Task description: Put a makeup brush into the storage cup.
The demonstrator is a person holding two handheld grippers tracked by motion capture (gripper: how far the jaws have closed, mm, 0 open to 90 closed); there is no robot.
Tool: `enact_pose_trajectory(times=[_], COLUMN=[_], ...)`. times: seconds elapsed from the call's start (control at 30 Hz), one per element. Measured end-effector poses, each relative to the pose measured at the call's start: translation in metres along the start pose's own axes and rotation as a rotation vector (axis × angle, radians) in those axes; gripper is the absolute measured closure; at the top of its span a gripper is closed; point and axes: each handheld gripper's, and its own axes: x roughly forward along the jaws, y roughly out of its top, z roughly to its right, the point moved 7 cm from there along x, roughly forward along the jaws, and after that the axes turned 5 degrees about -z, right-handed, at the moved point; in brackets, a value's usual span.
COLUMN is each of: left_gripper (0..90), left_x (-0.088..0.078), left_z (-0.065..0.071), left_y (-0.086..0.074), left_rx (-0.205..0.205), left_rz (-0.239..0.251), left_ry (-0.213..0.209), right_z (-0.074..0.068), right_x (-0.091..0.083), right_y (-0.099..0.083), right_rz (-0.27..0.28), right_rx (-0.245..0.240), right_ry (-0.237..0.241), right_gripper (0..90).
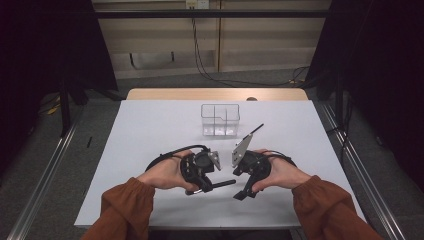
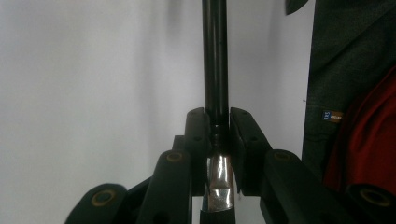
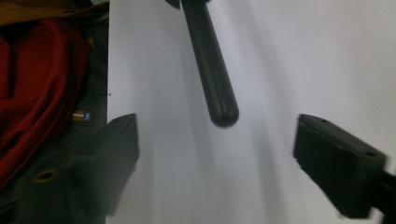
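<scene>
A black rod-like tool handle [image 1: 224, 183] lies level just above the white table [image 1: 150, 130], pointing right. My left gripper [image 1: 204, 187] is shut on it. In the left gripper view the jaws of this gripper [image 2: 217, 116] clamp the handle [image 2: 215, 56] just past a shiny metal collar [image 2: 219, 182]. My right gripper [image 1: 245, 193] faces the handle's free end from the right. In the right gripper view this gripper [image 3: 215, 140] stands open, and the rounded handle end [image 3: 222, 109] hangs ahead of the gap, touching neither jaw.
A clear plastic box with dividers [image 1: 220, 120] stands at the back middle of the table. The table's near edge runs close behind both hands. Past that edge, a red garment [image 3: 37, 79] and dark trousers [image 2: 345, 70] are in view.
</scene>
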Motion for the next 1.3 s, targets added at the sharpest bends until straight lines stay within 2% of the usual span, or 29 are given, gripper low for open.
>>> enact_pose_trajectory(times=[0.07, 0.23, 0.33, 0.4, 0.47, 0.53, 0.77, 0.9, 0.97, 1.13, 1.2, 1.23, 1.3], left_gripper=[78.2, 78.2, 78.2, 78.2, 78.2, 78.1, 78.2, 78.2, 78.2, 78.2, 78.2, 78.2, 78.2], left_x=[0.000, 0.000, 0.000, 0.000, 0.001, 0.003, 0.005, 0.004, 0.004, 0.006, 0.005, 0.006, 0.005], left_z=[0.000, -0.001, 0.000, -0.001, 0.000, -0.001, -0.001, -0.002, -0.001, -0.001, -0.001, 0.000, -0.001], left_y=[0.001, 0.000, 0.000, 0.000, 0.000, 0.000, 0.001, 0.001, 0.001, 0.001, 0.001, 0.002, 0.001], left_rx=[0.012, 0.016, 0.003, 0.012, 0.015, 0.013, 0.009, 0.017, 0.019, 0.016, 0.027, 0.011, 0.017], left_rz=[0.008, 0.001, 0.015, 0.013, 0.015, 0.009, 0.012, 0.026, 0.020, 0.022, 0.016, 0.034, 0.034], left_ry=[0.015, 0.015, 0.014, 0.019, 0.017, 0.021, 0.018, 0.030, 0.023, 0.020, 0.018, 0.020, 0.017], right_z=[0.000, 0.000, -0.001, -0.001, 0.001, 0.001, 0.000, 0.001, 0.001, 0.000, -0.001, 0.000, -0.001], right_x=[0.002, 0.002, 0.001, 0.000, 0.000, -0.002, 0.000, 0.001, 0.001, 0.000, 0.001, 0.002, 0.002], right_y=[0.003, 0.009, 0.011, 0.012, 0.014, 0.014, 0.015, 0.016, 0.017, 0.017, 0.016, 0.016, 0.016], right_rz=[-0.004, 0.013, 0.013, 0.018, 0.035, 0.038, 0.035, 0.042, 0.050, 0.048, 0.038, 0.046, 0.040], right_rx=[-0.011, -0.039, -0.044, -0.051, -0.066, -0.054, -0.068, -0.075, -0.081, -0.078, -0.073, -0.082, -0.075], right_ry=[0.012, 0.017, 0.030, 0.034, 0.016, 0.017, 0.026, 0.029, 0.025, 0.029, 0.033, 0.029, 0.035], right_gripper=[24.5, 36.8, 44.9, 48.5, 52.5, 55.2, 66.3, 71.1, 73.8, 73.7, 74.4, 74.6, 74.8])
